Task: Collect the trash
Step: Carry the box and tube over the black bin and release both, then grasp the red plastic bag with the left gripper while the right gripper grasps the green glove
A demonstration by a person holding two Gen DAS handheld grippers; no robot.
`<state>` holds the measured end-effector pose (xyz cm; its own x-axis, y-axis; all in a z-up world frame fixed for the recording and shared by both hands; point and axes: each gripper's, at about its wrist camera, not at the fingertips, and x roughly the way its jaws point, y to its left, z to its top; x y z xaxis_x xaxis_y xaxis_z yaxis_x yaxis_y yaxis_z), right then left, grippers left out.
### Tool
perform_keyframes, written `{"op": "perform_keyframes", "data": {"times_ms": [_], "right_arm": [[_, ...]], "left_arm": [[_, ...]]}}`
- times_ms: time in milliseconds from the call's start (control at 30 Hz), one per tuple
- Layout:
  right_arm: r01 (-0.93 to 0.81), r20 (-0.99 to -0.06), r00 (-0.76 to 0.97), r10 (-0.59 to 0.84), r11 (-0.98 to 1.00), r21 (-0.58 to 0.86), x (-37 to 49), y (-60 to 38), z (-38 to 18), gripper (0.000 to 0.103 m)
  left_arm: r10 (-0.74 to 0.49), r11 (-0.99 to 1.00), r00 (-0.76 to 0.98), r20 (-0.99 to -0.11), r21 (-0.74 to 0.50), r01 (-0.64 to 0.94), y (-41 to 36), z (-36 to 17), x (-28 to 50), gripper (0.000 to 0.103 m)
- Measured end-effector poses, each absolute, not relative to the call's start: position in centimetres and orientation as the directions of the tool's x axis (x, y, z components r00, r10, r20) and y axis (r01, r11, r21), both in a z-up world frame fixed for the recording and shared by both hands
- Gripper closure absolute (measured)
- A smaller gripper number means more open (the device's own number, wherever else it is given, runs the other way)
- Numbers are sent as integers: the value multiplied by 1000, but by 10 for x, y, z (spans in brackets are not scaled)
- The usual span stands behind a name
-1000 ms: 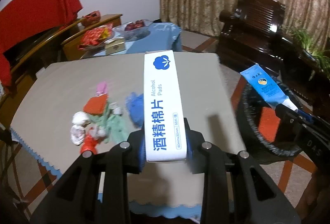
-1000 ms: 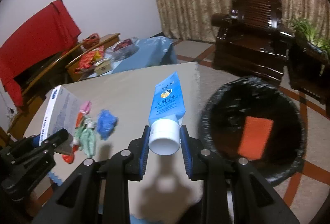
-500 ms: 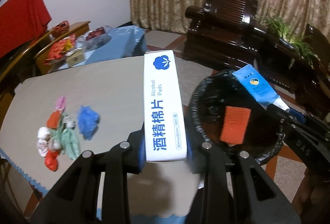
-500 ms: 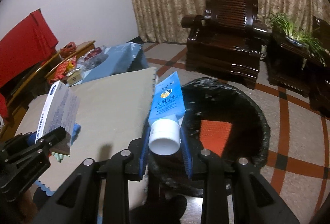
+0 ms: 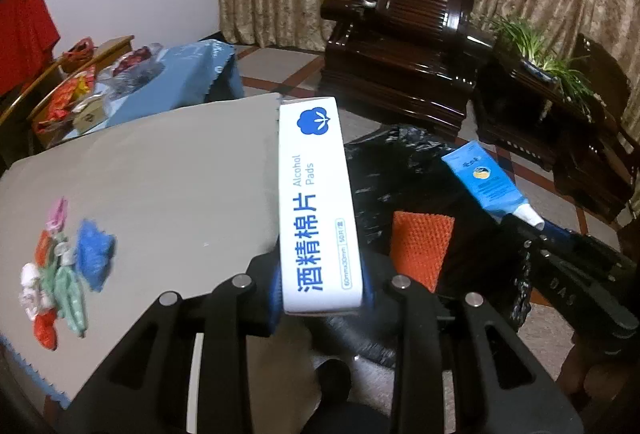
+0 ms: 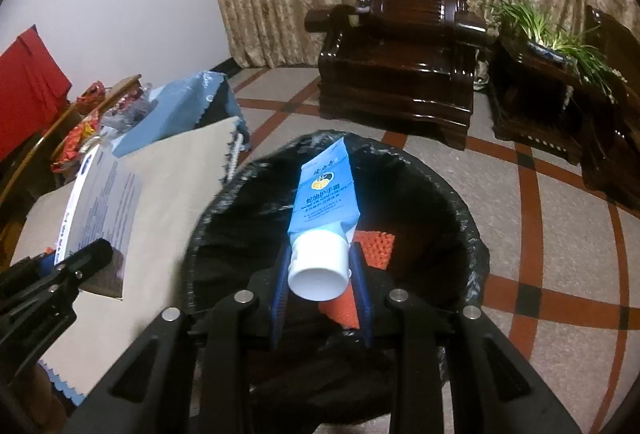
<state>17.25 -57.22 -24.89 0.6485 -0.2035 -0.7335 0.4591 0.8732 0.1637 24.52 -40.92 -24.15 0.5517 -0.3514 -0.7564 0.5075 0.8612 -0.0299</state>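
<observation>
The step in hand looks like the drop: both grippers carry a piece of trash and have it at the bin [image 6: 460,194], a round container lined with a black bag that stands on the tiled floor just beside the table [image 5: 160,170]; the right gripper [image 6: 320,286] is clamped on the white cap end of a blue hand-cream tube [image 6: 326,194], whose body points forward over the open mouth of the bin, so that a release would probably let it fall inside; the left gripper [image 5: 320,286] is closed on the lower end of a white alcohol pads box [image 5: 314,194], which stands up between the fingers near the table's edge, with the bin's near rim just to its right; an orange textured piece [image 5: 420,242] already lies at the bottom of the bin; the next move, judging by this, calls for the right jaws to part while the tube hangs over the opening, and for the left gripper to travel a little further right until the box is clear of the rim before it lets go, since a box released too early may catch the rim or land on the table; the task is far from finished, because a heap of small scraps [image 5: 60,274], red, green, white, pink and blue, lies on the table's left side, well apart from the bin.
</observation>
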Motion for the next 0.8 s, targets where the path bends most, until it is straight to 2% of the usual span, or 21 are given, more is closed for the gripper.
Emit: {"op": "perform_keyframes", "data": {"times_ms": [67, 100, 133, 167, 433, 500, 567, 800], "right_arm": [[457, -750, 631, -197, 876, 154, 179, -582, -260, 73], [463, -761, 617, -198, 874, 148, 180, -585, -266, 72], [475, -766, 608, -207, 869, 141, 180, -588, -271, 65], [488, -773, 596, -216, 862, 135, 179, -591, -276, 62], [493, -788, 576, -216, 861, 124, 163, -578, -281, 62], [490, -784, 586, -206, 860, 140, 158, -569, -274, 62], [481, -778, 593, -207, 866, 136, 156, -558, -268, 60], [372, -747, 653, -128, 913, 169, 156, -485, -247, 57]], "left_arm": [[-378, 846, 525, -762, -55, 531, -423, -249, 250, 70], [-389, 838, 513, -766, -63, 542, -430, -253, 253, 59], [-389, 834, 505, -771, -62, 548, -436, -258, 254, 51], [-393, 828, 497, -774, -62, 558, -441, -264, 256, 40], [-357, 832, 484, -799, -37, 553, -421, -280, 257, 37], [-343, 844, 495, -799, -31, 535, -404, -277, 257, 30], [-323, 858, 508, -799, -20, 513, -383, -274, 256, 27], [-229, 912, 563, -794, 27, 410, -285, -260, 261, 23]]}}
